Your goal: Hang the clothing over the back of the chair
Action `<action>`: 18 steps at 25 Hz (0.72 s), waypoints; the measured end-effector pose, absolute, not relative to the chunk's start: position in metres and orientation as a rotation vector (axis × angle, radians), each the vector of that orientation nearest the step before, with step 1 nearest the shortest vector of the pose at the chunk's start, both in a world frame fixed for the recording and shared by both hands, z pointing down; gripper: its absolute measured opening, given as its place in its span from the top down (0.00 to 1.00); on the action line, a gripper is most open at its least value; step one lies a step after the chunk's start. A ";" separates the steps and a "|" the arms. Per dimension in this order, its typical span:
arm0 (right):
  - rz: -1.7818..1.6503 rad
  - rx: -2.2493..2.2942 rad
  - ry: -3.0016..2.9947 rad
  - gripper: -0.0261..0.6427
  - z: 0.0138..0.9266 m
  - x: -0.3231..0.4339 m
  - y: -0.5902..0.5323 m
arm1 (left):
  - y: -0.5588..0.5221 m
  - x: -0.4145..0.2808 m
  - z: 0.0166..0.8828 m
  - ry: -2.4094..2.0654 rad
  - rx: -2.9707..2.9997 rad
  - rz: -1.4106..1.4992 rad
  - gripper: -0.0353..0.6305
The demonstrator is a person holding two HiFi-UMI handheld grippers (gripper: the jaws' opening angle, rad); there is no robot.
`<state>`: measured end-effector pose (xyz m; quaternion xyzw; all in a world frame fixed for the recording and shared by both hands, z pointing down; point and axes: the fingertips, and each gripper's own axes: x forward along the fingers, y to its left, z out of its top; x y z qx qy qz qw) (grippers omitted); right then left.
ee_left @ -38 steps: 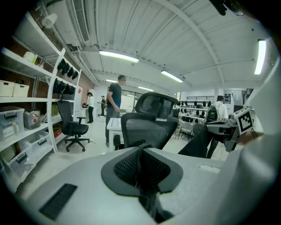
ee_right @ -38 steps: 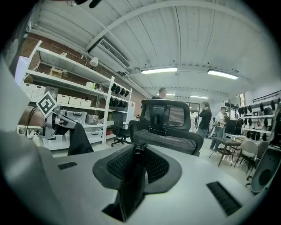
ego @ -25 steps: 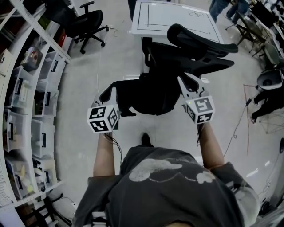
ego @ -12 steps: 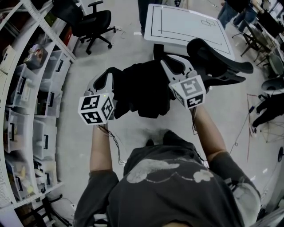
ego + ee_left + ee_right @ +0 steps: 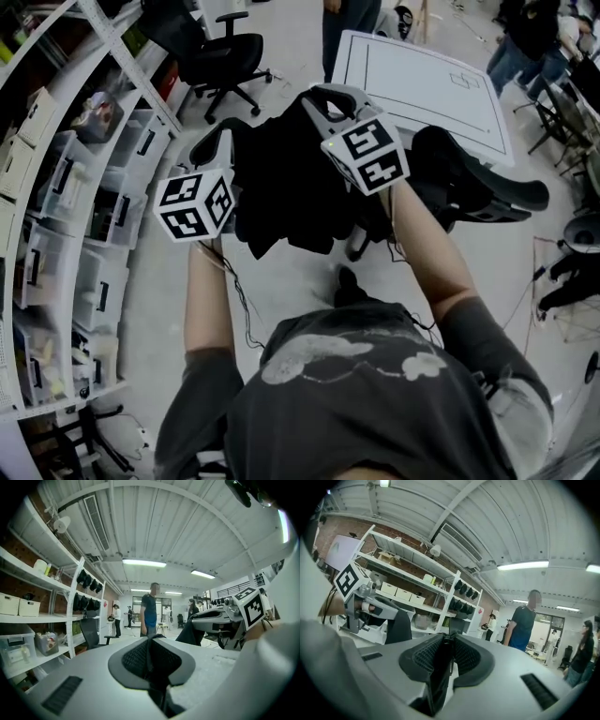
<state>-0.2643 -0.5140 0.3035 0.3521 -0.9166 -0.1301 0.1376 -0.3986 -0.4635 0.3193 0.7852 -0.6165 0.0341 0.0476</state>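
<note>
The black garment [image 5: 281, 192] hangs bunched in the air between both tongs, in front of the person and clear of the floor. The left tongs [image 5: 223, 142] are clamped shut on a fold of its fabric. The right tongs [image 5: 326, 96] likewise pinch a dark fold (each gripper view shows cloth nipped between closed pads). The black office chair [image 5: 473, 183] stands to the right, beside the white bench [image 5: 422, 80], its back bare as far as seen. Assessment: pickup is complete; carrying across and draping over the chair back remain outstanding.

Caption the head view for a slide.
Left gripper and right gripper hold black clothing stretched between them near the chair.
</note>
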 end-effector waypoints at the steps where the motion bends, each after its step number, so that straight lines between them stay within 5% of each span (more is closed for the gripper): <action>1: -0.384 1.015 -2.656 0.88 0.297 -0.269 -0.524 | -0.471 -0.401 0.314 -1.893 2.389 0.100 0.93; 18: -0.358 1.317 -2.652 0.88 0.207 -0.176 -0.627 | -0.583 -0.299 0.225 -1.845 2.594 -0.007 0.93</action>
